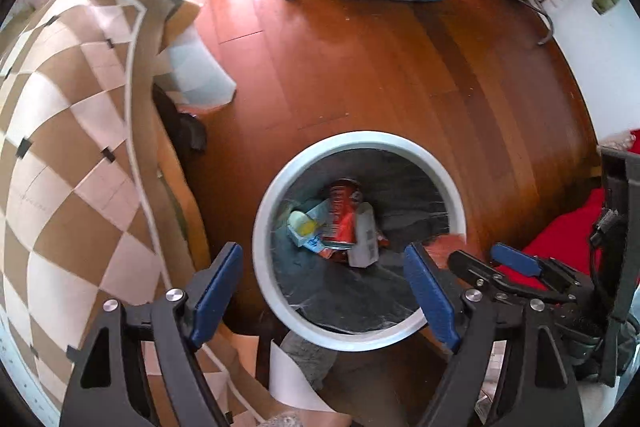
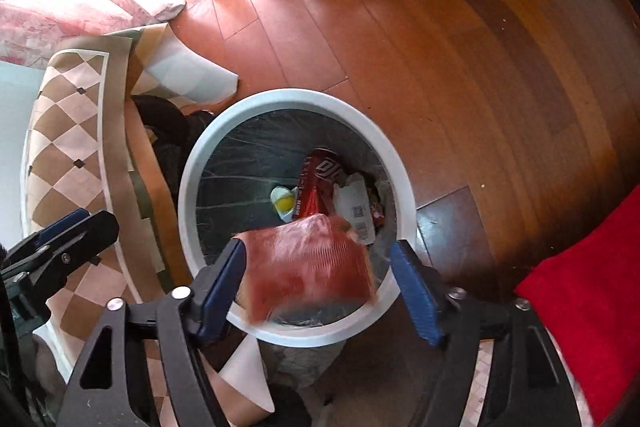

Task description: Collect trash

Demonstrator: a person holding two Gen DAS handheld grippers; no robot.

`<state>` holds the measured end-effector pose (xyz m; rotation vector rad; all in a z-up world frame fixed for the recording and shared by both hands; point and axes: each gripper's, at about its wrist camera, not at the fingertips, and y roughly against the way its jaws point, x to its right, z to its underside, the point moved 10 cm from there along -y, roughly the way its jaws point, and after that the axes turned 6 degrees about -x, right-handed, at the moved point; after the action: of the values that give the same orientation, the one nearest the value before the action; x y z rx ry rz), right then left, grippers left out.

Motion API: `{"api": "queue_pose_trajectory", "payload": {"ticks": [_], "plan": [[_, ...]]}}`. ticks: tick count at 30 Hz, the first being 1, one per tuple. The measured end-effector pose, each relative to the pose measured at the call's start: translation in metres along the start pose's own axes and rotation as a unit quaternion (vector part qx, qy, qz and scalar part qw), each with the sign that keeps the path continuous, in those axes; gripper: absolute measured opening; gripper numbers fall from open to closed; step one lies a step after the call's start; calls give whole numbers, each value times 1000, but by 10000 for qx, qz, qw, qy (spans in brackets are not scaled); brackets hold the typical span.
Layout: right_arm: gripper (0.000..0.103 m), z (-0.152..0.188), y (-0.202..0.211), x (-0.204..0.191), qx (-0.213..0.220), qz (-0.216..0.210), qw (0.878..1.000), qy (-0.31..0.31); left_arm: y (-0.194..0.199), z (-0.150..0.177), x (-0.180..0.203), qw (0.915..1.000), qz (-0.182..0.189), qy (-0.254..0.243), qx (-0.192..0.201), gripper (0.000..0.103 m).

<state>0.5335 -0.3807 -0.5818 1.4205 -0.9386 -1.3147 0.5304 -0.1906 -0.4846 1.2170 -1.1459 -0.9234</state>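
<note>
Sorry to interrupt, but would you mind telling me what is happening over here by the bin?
A person is collecting trash with two handheld grippers. The right gripper is open above the white bin, with a blurred reddish wrapper between its fingers, apparently dropping in. The left gripper hovers open and empty over the same bin. A red can and a white carton already lie inside.
</note>
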Motion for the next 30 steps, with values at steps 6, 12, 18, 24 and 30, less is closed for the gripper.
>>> {"api": "queue_pose_trajectory", "payload": {"ticks": [6, 12, 18, 24, 30], "plan": [[103, 15, 21, 0, 51, 188, 9998, -60, 18, 16, -16, 9991, -390, -15, 144, 98], [103, 53, 66, -9, 207, 320, 9993, -33, 59, 44, -18, 9979, -515, -72, 378, 99], [103, 93, 140, -34, 656, 232, 9975, 154, 124, 74, -9, 9965, -359, -127, 739, 99], [103, 131, 218, -61, 1142, 27, 9929, 334, 199, 106, -1, 9923, -143, -178, 1218, 99], [103, 170, 283, -89, 1442, -203, 9878, 557, 260, 136, 2, 9877, 115, -268, 1535, 99]]}}
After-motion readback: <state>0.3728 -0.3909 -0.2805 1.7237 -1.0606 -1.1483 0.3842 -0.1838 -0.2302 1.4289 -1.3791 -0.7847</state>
